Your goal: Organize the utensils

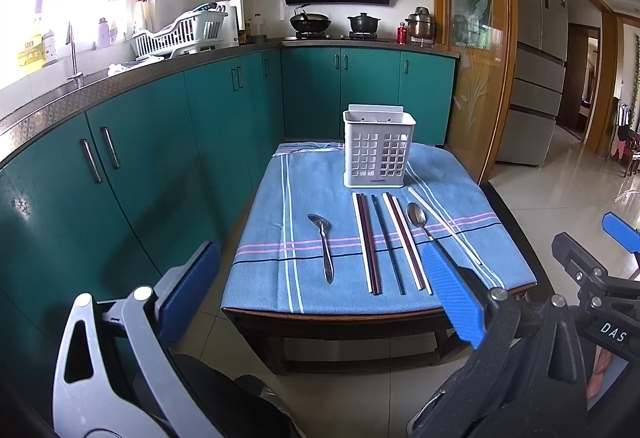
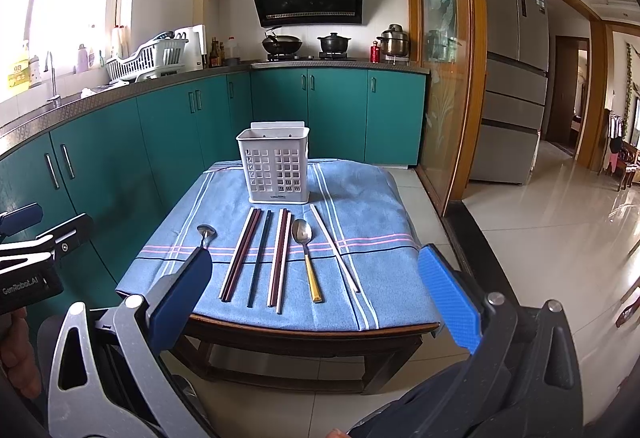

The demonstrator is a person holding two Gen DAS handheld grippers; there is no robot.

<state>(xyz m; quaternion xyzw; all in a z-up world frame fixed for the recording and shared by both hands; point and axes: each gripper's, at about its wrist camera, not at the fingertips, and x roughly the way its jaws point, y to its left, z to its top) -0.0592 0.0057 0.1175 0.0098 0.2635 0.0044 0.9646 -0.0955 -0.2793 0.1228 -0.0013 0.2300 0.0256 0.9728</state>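
Note:
A white slotted utensil holder (image 1: 379, 146) (image 2: 275, 167) stands at the far side of a blue cloth (image 1: 272, 270) (image 2: 384, 206) on a small wooden table. In front of it lie several chopsticks (image 1: 386, 242) (image 2: 260, 258), a steel spoon (image 1: 323, 244) (image 2: 205, 233) on the left and a gold-handled spoon (image 2: 307, 258) (image 1: 417, 217) on the right, with one white chopstick (image 2: 335, 249) farthest right. My left gripper (image 1: 320, 290) and my right gripper (image 2: 320, 286) hang open before the table's near edge, holding nothing.
Teal cabinets (image 1: 168, 142) and a counter with a sink and a dish rack (image 1: 180, 34) run along the left and back. A stove with pots (image 2: 304, 44) sits behind. A glass door (image 2: 444, 78), a fridge (image 2: 512, 78) and tiled floor lie right.

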